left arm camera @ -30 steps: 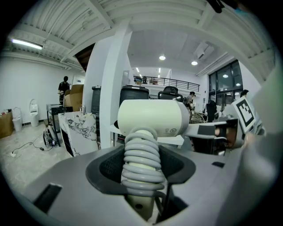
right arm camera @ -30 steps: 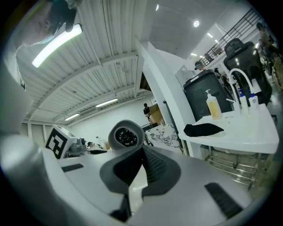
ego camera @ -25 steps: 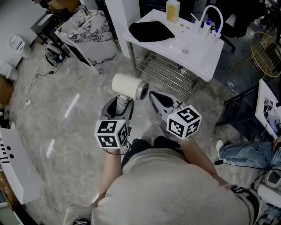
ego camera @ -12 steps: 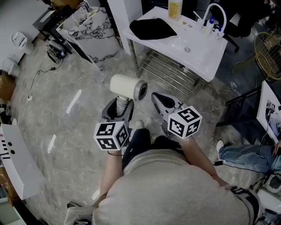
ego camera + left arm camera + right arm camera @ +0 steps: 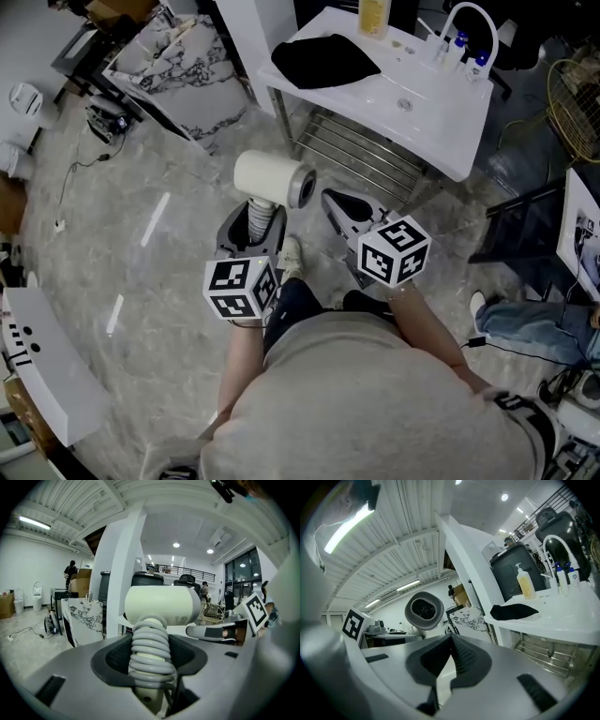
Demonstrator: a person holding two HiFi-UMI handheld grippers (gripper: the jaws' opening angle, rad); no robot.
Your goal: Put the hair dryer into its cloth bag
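left hand-held gripper [image 5: 251, 223]: jaws spread wide and clamped on the grey ribbed handle of the hair dryer; the handle sits between the two dark pads in the left gripper view [image 5: 150, 656], pads pressing on both sides.
right hand-held gripper [image 5: 330, 200]: jaws pressed together with nothing between them; the pads meet in a thin line in the right gripper view [image 5: 451, 658]; held just beside the left one, at its right.
hair dryer [image 5: 272, 178]: cream barrel, lying crosswise above the left jaws, handle pointing down into the grip; its grey round end faces the right hand-held gripper and shows as an open ring in the right gripper view [image 5: 424, 611]; held in the air over the floor, well apart from the counter.
cloth bag [image 5: 323, 61]: black, lying flat and crumpled on the left end of the counter; untouched by either hand-held gripper; also seen in the right gripper view [image 5: 513, 612].
counter [image 5: 441, 117]: white, with a built-in basin and a curved white faucet [image 5: 469, 26] at its far edge.
soap bottle [image 5: 375, 14]: yellowish, upright at the back of the counter, near the bag.
metal rack [image 5: 366, 155]: bars under the counter.
marble slab [image 5: 187, 66]: white with dark veins, leaning at the left of the counter.
floor [image 5: 141, 216]: grey, glossy stone.
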